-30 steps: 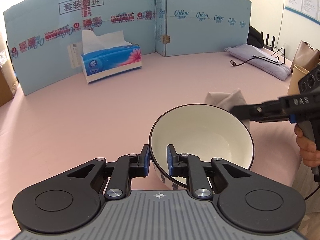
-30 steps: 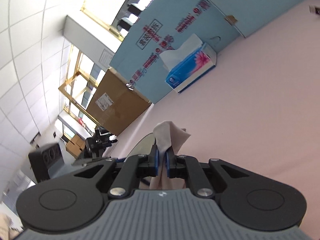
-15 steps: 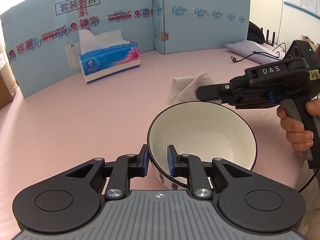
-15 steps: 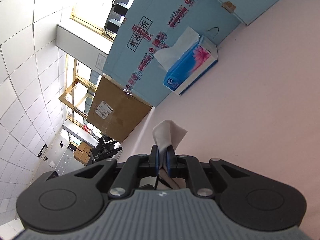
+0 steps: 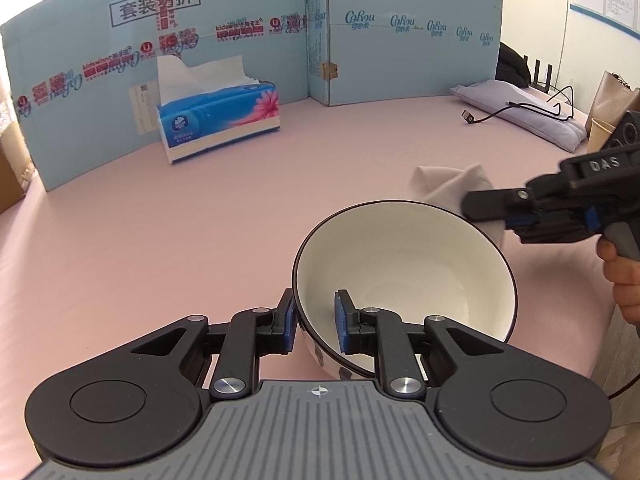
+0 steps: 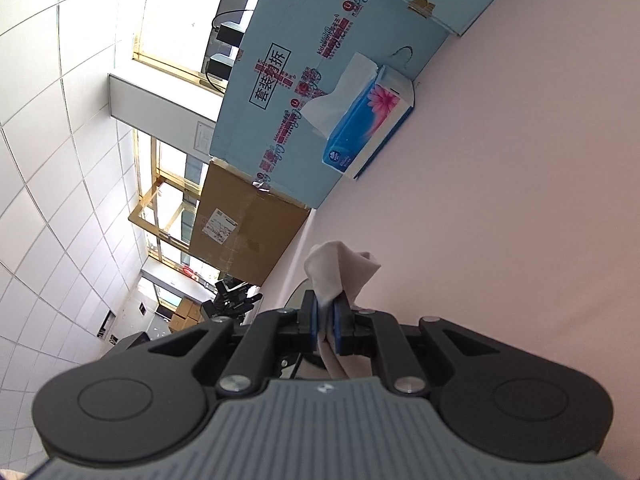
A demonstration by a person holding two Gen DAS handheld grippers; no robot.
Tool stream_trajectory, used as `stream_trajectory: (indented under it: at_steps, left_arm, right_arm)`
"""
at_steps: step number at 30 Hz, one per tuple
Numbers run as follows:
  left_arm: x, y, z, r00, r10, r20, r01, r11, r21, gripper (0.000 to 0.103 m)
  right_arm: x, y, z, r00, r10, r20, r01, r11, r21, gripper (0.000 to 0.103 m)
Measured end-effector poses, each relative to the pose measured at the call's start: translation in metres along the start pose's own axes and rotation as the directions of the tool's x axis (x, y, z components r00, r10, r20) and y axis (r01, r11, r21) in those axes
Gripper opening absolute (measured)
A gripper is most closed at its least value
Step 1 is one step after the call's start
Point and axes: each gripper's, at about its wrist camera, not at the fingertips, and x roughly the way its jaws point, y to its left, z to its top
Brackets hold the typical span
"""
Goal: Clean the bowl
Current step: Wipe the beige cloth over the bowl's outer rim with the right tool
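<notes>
keep your left tongs (image 5: pixel 314 320) clamped on the near rim of the bowl (image 5: pixel 404 268), tilted above the tabletop (image 5: pixel 160 232), and bring the cloth (image 6: pixel 340 272), pinched in your right tongs (image 6: pixel 325 322), gently inside.

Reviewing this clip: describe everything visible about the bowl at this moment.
The bowl is round and deep, cream-white and glossy inside with a thin dark rim, ceramic by the look of it; the inside shows no visible residue. It is tilted, its opening turned up and toward the camera. The left hand-held gripper clamps its near rim, one finger outside and one inside. Beyond its far rim, the right hand-held gripper holds a pale tissue; whether the tissue touches the rim cannot be told. Pink tabletop lies behind it.
</notes>
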Motion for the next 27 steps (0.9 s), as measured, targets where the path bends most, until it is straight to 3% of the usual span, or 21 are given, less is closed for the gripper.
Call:
stream_trajectory:
  at_steps: [9, 10, 13, 16, 22, 24, 27]
  left_arm:
    - [0.0, 0.001, 0.0, 1.0, -0.009, -0.001, 0.009, 1.0, 0.0, 0.028]
    - [0.0, 0.0, 0.0, 1.0, -0.01, -0.002, 0.01, 1.0, 0.0, 0.028]
    - [0.001, 0.0, 0.0, 1.0, -0.013, -0.002, 0.013, 1.0, 0.003, 0.029]
    - [0.001, 0.0, 0.0, 1.0, -0.016, -0.002, 0.016, 1.0, 0.001, 0.03]
    - [0.002, 0.001, 0.0, 1.0, -0.017, -0.005, 0.017, 1.0, 0.004, 0.032]
    - [0.001, 0.002, 0.0, 1.0, -0.02, -0.004, 0.02, 1.0, 0.002, 0.032]
    - [0.001, 0.002, 0.001, 1.0, -0.021, -0.002, 0.021, 1.0, 0.003, 0.032]
  right_arm:
    - [-0.017, 0.016, -0.001, 0.994, 0.106, -0.03, -0.109, 0.986, -0.129, 0.011]
    - [-0.017, 0.017, -0.002, 0.995, 0.092, -0.047, -0.098, 0.982, -0.16, 0.011]
    - [-0.01, 0.012, 0.0, 0.997, -0.051, -0.061, 0.036, 0.976, -0.213, 0.011]
    - [0.004, 0.007, 0.0, 0.992, -0.094, -0.08, 0.076, 0.976, -0.205, 0.011]
    - [0.013, 0.009, -0.003, 0.991, -0.106, -0.084, 0.085, 0.973, -0.215, 0.011]
    - [0.006, 0.01, -0.002, 0.994, -0.082, -0.077, 0.064, 0.975, -0.213, 0.011]
    - [-0.018, 0.02, 0.003, 0.998, 0.013, -0.064, -0.027, 0.975, -0.221, 0.011]
